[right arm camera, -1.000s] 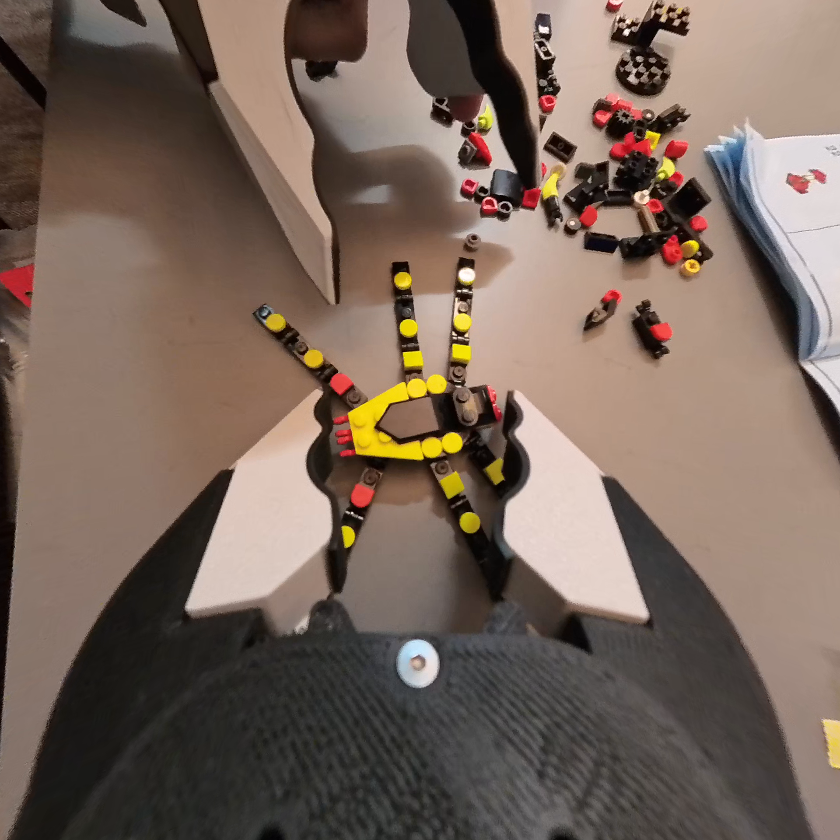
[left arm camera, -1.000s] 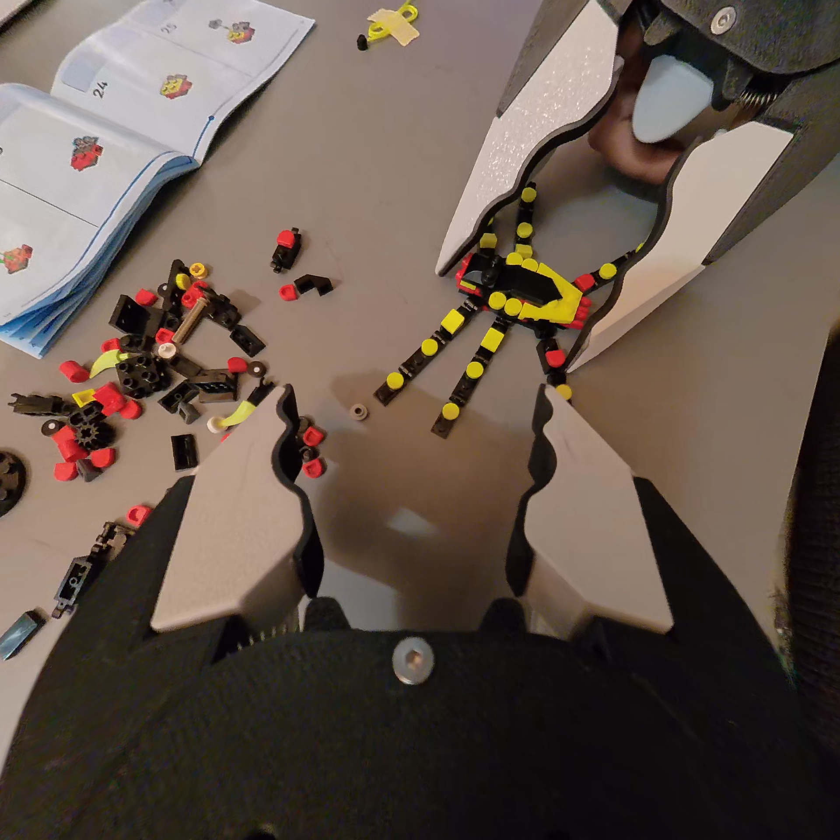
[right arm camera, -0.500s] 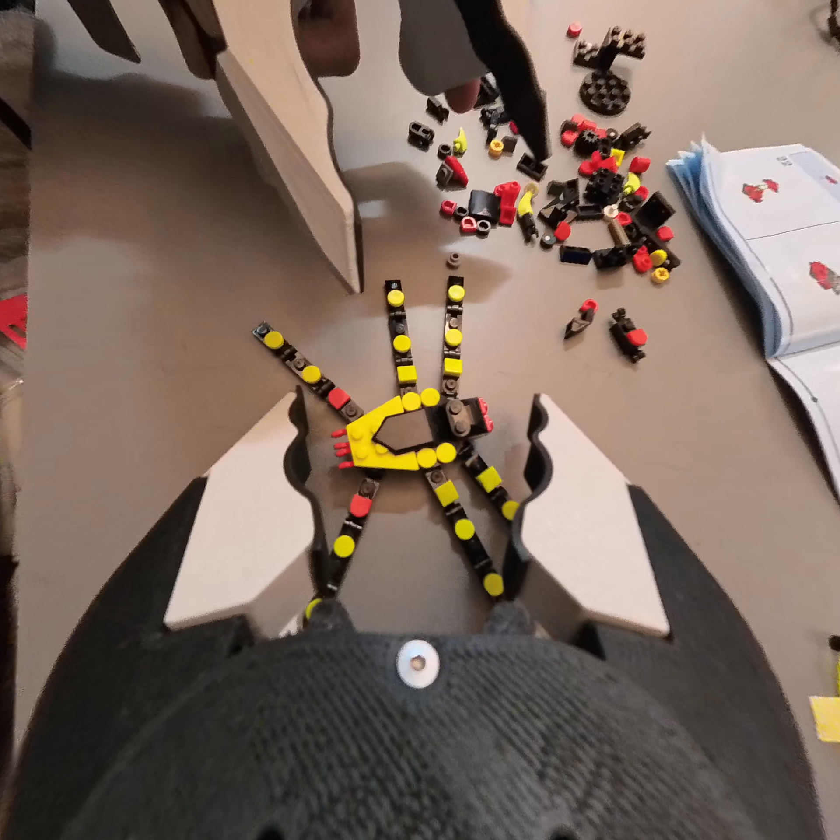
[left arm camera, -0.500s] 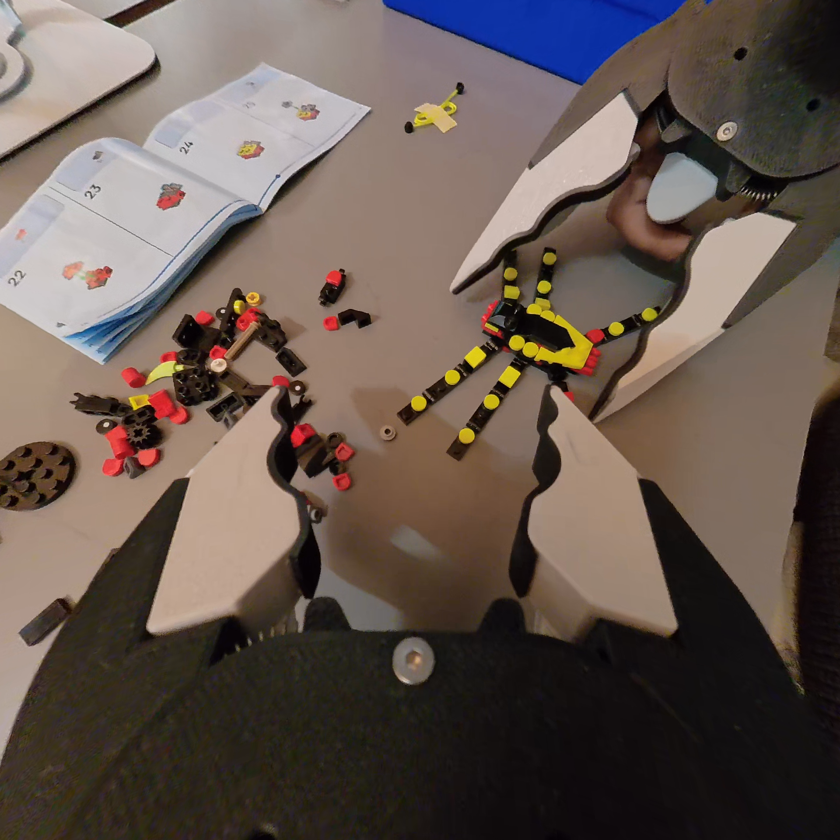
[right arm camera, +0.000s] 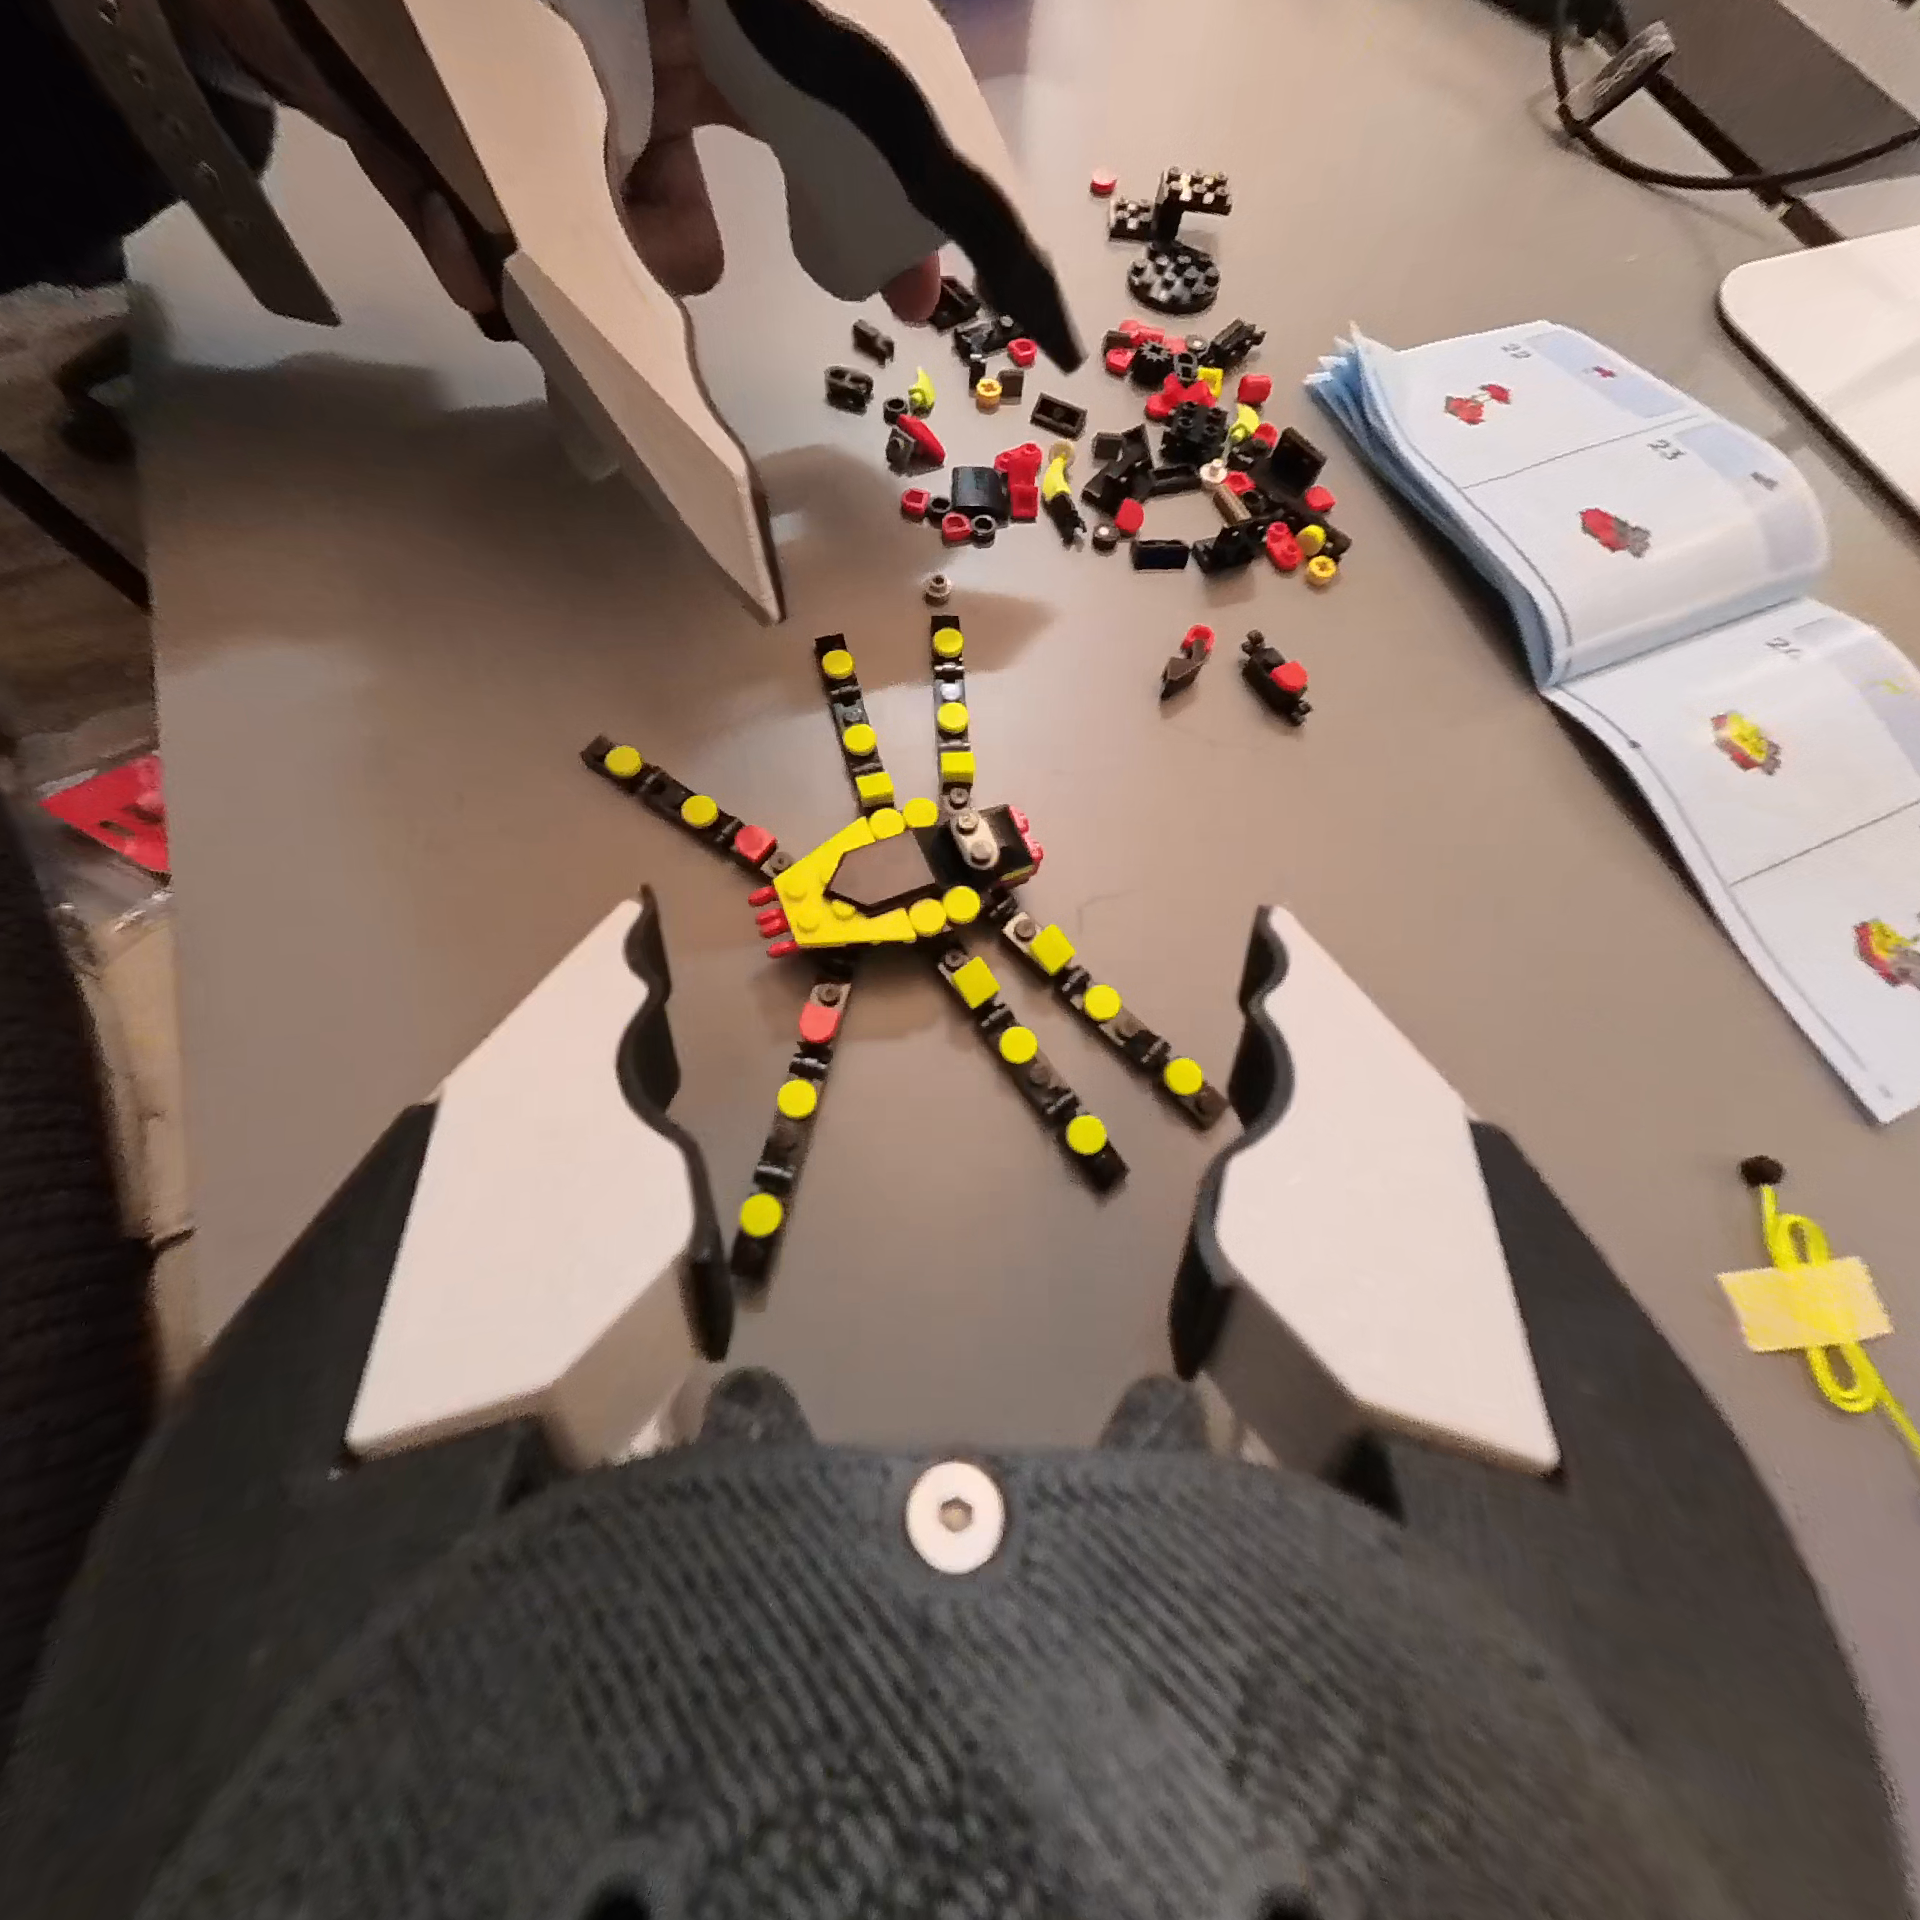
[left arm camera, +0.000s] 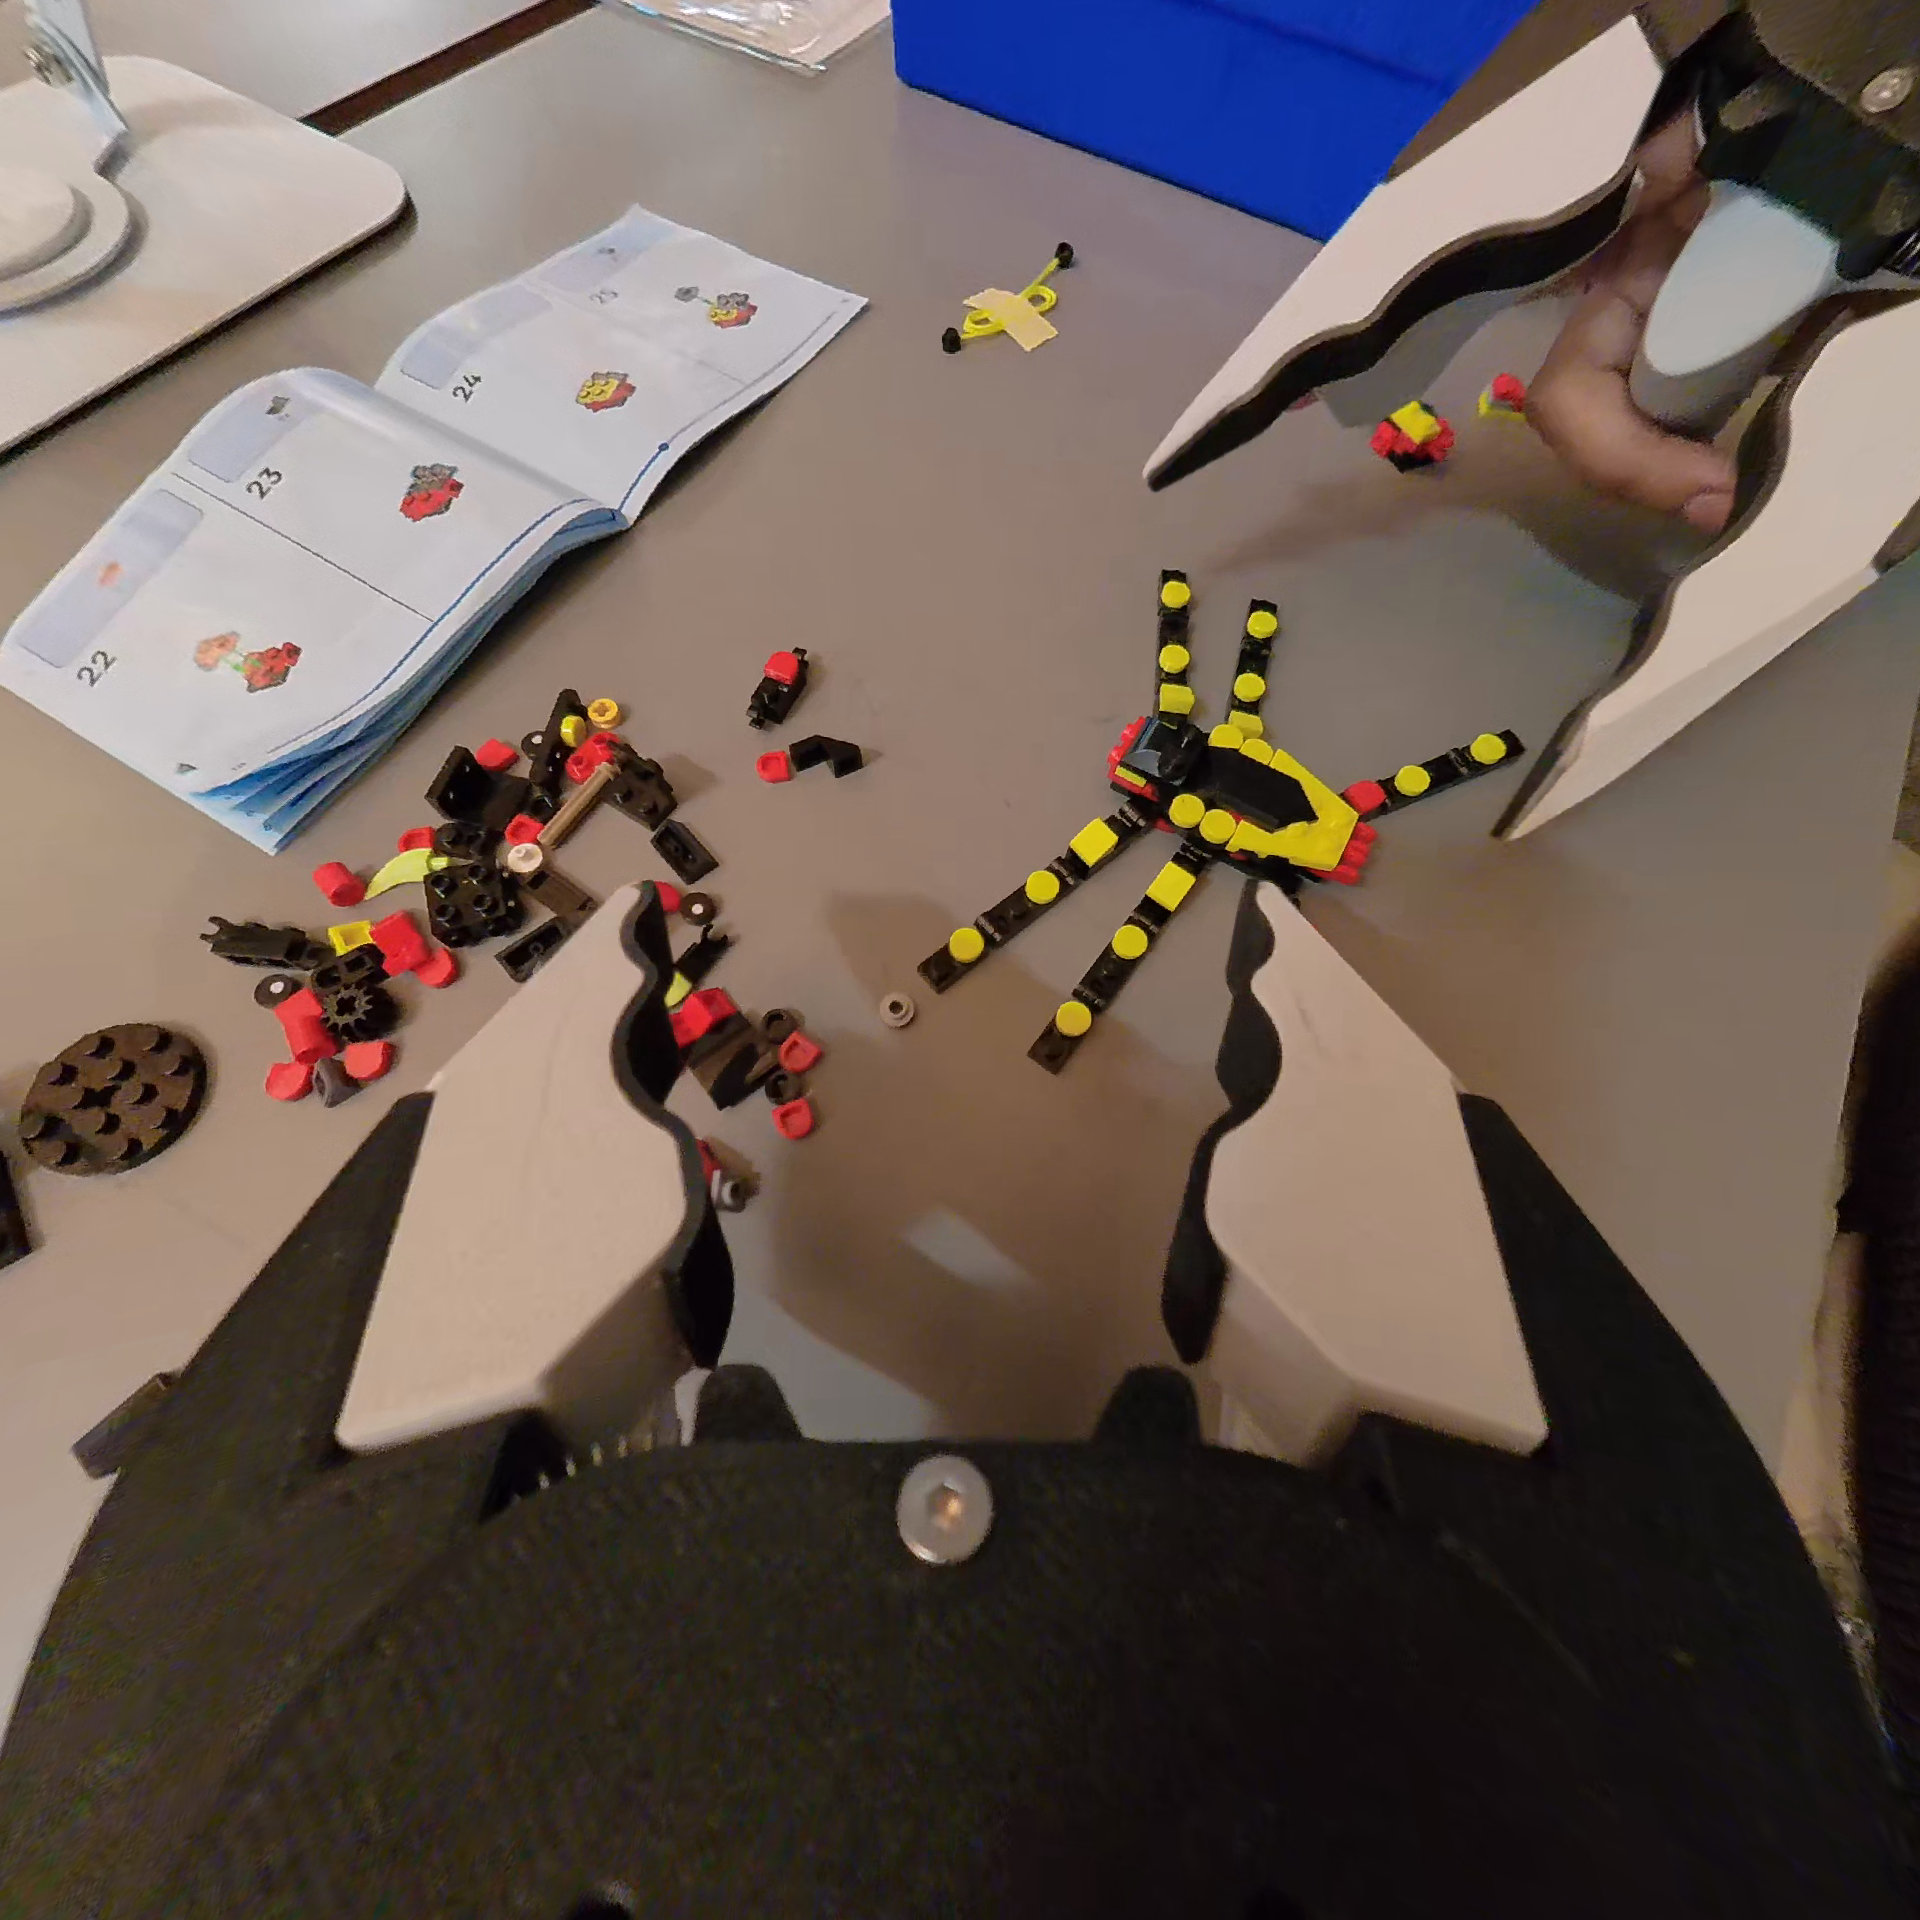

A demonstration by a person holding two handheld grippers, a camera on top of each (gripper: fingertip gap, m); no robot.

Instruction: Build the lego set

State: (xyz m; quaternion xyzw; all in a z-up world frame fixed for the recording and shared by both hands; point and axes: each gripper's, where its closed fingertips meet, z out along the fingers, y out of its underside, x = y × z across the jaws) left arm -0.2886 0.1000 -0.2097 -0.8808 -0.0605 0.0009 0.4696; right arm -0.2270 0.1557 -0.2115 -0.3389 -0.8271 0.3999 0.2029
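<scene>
Left to right, left wrist view. Round black plate [left arm camera: 112, 1097] at the far left of the tabletop [left arm camera: 935, 499]. Open instruction booklet [left arm camera: 416, 499] behind it. Loose pile of red, black and yellow pieces [left arm camera: 499, 862] just right of the booklet, running under the left gripper's [left arm camera: 940, 1039] left finger. Left gripper: fingers spread wide, nothing between them, held above the tabletop.

Centre-right: the spider-like model [left arm camera: 1226, 800], yellow and black body with six studded legs, lies flat on the tabletop, free of both grippers. Small grey round stud [left arm camera: 896, 1009] sits alone near its leg tips.

Right gripper [right arm camera: 951, 1039]: fingers spread, empty, raised over the model's near legs. A small red-yellow sub-assembly [left arm camera: 1410, 434] sits beyond the model.

Judgement: between steps; body with legs done, many pieces unused. Next move likely calls for choosing one small piece from the pile, which needs a careful pinch among crowded neighbours, while the other gripper steadies the model.
</scene>
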